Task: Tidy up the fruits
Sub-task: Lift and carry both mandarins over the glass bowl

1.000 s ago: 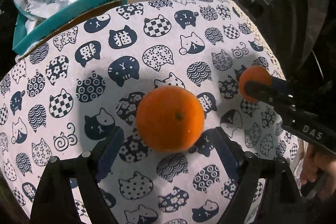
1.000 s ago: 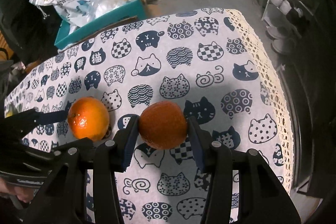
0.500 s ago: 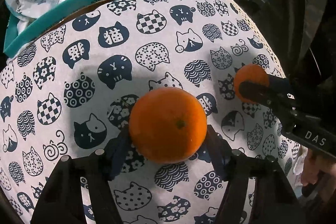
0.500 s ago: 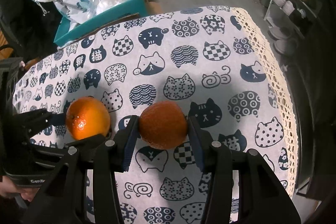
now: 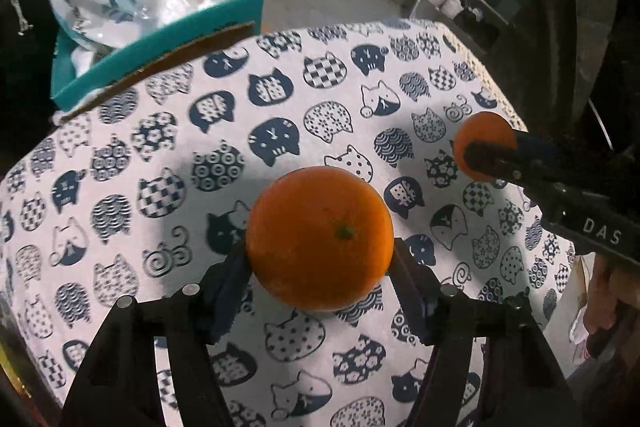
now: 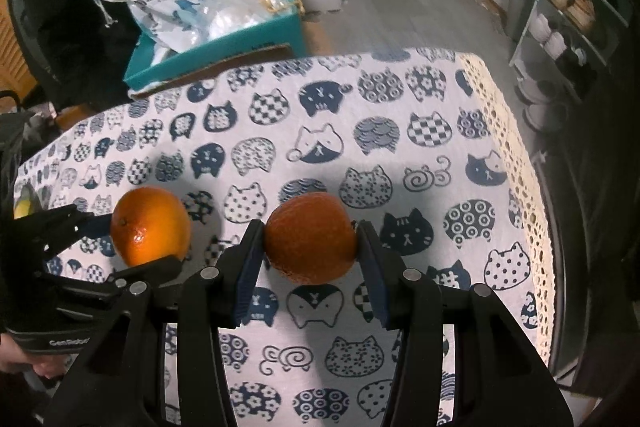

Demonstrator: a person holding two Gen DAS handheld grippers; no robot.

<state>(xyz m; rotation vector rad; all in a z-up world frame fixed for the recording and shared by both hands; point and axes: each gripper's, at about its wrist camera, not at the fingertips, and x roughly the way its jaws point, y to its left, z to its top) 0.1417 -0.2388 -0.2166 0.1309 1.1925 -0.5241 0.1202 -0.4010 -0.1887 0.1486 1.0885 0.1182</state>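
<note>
My left gripper [image 5: 320,259] is shut on a smooth bright orange [image 5: 320,237] and holds it above the cat-print tablecloth [image 5: 160,155]. My right gripper [image 6: 310,251] is shut on a rougher, darker orange [image 6: 310,239], also held above the cloth. In the right wrist view the left gripper [image 6: 132,239] and its orange [image 6: 150,225] show at the left. In the left wrist view the right gripper [image 5: 486,157] and its orange [image 5: 482,135] show at the right.
A teal cardboard box [image 5: 168,39] with plastic bags [image 6: 176,7] stands behind the table's far edge. A shelf with shoes and cups [image 6: 560,27] is at the right. The cloth's lace edge [image 6: 520,187] marks the table's right side. A yellowish fruit [image 6: 24,205] peeks in at far left.
Both grippers have lifted and tilted back, so more of the room beyond the table shows. The left gripper's jaws have closed onto its orange. The right stays shut on its orange.
</note>
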